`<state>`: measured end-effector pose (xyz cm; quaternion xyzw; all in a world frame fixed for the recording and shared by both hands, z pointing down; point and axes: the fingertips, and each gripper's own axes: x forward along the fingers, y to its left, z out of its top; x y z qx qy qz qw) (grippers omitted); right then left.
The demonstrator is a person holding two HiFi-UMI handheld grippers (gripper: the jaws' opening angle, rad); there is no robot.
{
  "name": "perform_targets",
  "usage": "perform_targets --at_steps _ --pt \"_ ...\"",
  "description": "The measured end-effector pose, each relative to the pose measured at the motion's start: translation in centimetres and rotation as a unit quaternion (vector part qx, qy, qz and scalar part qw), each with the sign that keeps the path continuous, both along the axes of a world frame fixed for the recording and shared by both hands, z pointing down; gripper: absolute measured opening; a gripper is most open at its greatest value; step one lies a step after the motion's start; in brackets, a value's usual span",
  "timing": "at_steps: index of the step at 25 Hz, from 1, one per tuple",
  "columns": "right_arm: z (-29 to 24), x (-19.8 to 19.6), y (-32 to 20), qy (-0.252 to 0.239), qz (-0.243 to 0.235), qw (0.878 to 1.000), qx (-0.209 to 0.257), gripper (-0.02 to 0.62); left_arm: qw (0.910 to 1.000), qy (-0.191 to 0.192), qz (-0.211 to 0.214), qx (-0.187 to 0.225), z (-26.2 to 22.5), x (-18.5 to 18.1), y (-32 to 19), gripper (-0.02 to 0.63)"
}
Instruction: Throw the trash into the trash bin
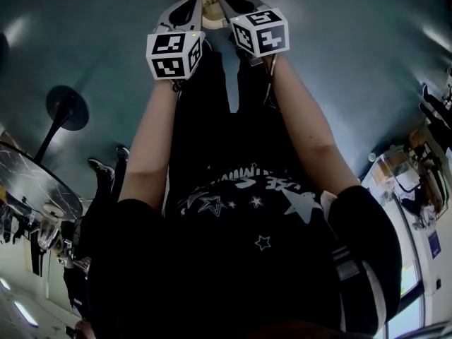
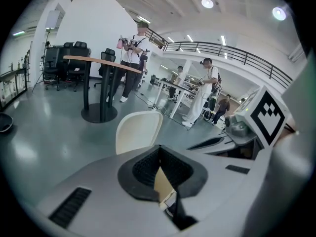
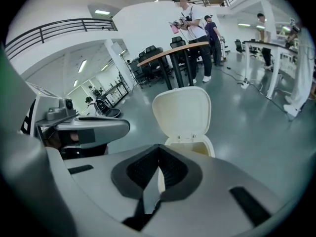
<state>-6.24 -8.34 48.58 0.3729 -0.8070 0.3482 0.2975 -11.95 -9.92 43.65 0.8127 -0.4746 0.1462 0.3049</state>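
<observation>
Glossy grey floor (image 2: 44, 132) under white walls (image 2: 94, 28) and ceiling lights (image 2: 207, 3). In the left gripper view, a tall wood-topped table (image 2: 98, 62) stands at ten o'clock, a railed balcony (image 2: 237, 52) at one o'clock.

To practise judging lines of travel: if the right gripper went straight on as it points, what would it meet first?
Probably the open trash bin, just beyond the right gripper, though depth is unclear.

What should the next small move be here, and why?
Probably draw the left hand-held gripper and right hand-held gripper back from the open bin: both look shut with no trash seen between them, so the drop seems done.
</observation>
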Motion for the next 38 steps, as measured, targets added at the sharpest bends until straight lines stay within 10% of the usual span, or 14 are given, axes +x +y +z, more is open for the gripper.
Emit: perform_targets --at_steps 38 --pt "-13.5 12.4 8.1 -0.052 -0.097 0.987 0.116 0.006 0.9874 -0.040 -0.113 0.103 -12.8 7.0 10.9 0.011"
